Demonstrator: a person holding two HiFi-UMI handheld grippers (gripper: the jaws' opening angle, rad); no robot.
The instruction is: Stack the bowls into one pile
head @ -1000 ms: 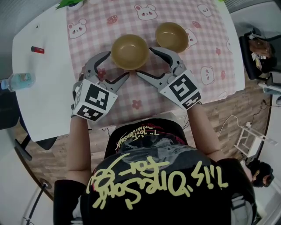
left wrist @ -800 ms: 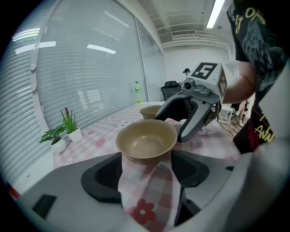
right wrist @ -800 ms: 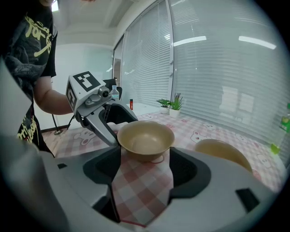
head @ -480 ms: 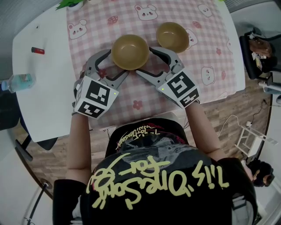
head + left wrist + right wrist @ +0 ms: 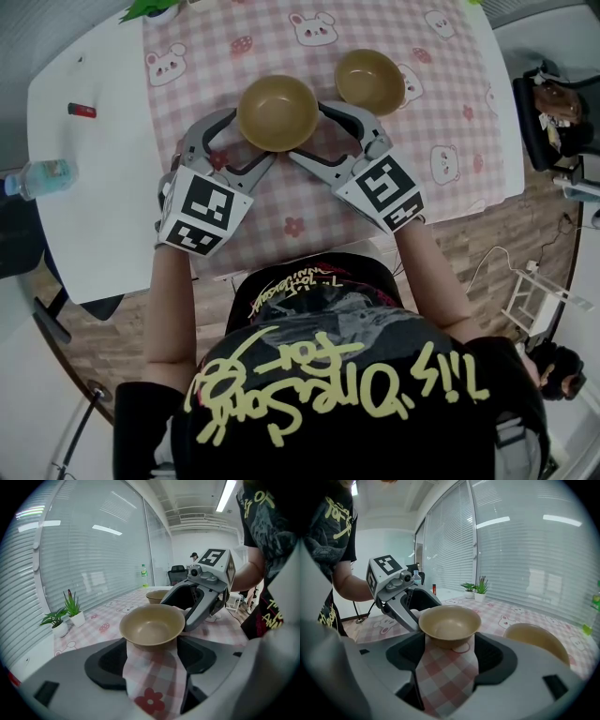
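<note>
Round, smooth tan bowl (image 5: 277,111) on pink checked cloth (image 5: 319,56). Left tool (image 5: 253,136) released, jaws just narrowed, flanking bowl base; right tool (image 5: 307,131) released, likewise.

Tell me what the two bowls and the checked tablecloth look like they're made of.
Near bowl and far bowl: probably plastic or melamine, possibly a bamboo-fibre blend. Both are an even tan with a smooth, matt surface, a soft sheen and a thin rim.
Tablecloth: likely woven fabric or a thin printed sheet. It has pink checks with printed bears and lies flat with no glare.
</note>
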